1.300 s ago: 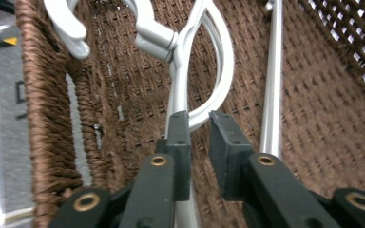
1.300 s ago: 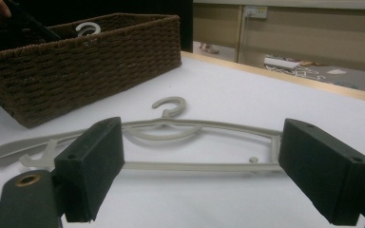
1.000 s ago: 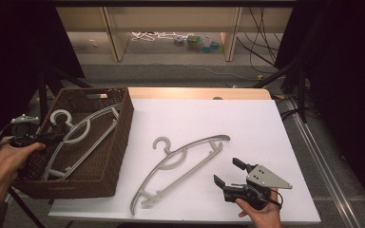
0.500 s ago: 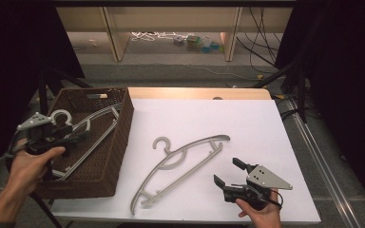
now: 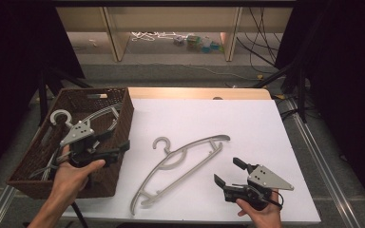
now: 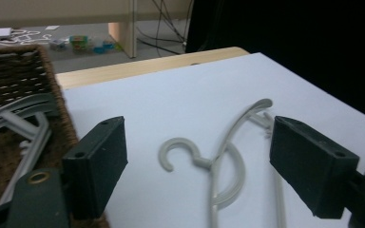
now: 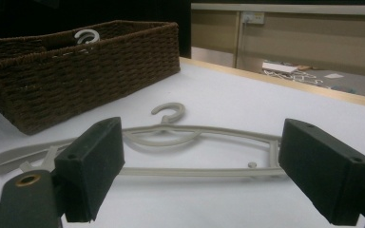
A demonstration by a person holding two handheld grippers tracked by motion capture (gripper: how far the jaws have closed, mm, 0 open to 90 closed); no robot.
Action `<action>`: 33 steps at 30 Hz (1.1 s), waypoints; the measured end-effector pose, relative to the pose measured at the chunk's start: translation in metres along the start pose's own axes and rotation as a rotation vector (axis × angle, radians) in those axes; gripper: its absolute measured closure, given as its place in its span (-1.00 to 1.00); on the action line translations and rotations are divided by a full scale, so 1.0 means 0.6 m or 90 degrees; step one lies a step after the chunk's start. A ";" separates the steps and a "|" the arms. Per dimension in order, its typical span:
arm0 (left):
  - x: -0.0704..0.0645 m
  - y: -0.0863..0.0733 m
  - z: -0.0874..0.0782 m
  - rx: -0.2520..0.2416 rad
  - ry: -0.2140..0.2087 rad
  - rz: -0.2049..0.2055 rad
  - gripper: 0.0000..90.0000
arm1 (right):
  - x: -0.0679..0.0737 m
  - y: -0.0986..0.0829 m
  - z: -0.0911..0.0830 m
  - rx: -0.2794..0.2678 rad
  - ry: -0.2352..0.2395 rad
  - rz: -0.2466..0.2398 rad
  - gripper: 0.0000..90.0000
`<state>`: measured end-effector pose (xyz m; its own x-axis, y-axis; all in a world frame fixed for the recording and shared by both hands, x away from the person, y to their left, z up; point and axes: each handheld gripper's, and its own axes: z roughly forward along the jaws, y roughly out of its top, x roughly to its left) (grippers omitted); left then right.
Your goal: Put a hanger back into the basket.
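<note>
High view: a grey plastic hanger (image 5: 180, 166) lies flat on the white table top (image 5: 247, 123), hook toward the wicker basket (image 5: 119, 118) at the table's left edge. A second grey hanger (image 5: 62, 116) rests inside the basket, its hook raised near the far left corner. The left gripper (image 5: 116, 142) is held over the basket's near right wall, jaws spread wide and empty, pointing toward the table. The right gripper (image 5: 228, 173) sits low near the table's front edge, just beside the hanger's lower bar but not touching it, jaws likewise parted with nothing between them.

Left gripper view: the hanger's hook and curved neck appear between the two black pads, farther off on the table; the basket's woven wall and the arms of the hanger inside it are seen at the left. Small coloured items lie on the floor beyond the table, too small to identify.

Right gripper view: the hanger is seen side-on, lying flat across the gap between the pads; the basket stands behind it with the second hanger's hook showing above the rim.

No legible brand, label or writing on any item
</note>
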<state>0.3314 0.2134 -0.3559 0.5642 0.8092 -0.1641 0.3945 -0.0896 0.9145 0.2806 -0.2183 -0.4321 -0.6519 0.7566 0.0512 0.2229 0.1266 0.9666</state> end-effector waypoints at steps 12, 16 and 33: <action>-0.038 -0.035 0.041 -0.007 -0.034 0.004 -0.57 | -0.005 -0.001 0.001 -0.010 0.001 -0.013 -0.64; -0.048 -0.049 0.055 -0.018 -0.044 0.010 -0.59 | -0.007 0.000 -0.003 -0.002 0.008 0.001 -0.64; -0.045 -0.091 0.068 -0.053 -0.050 0.100 -0.65 | -0.008 -0.002 -0.006 -0.007 0.004 0.008 -0.65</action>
<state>0.3245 0.1729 -0.4164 0.6699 0.7412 -0.0426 0.2375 -0.1595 0.9582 0.2808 -0.2242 -0.4329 -0.6536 0.7541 0.0643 0.2228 0.1106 0.9686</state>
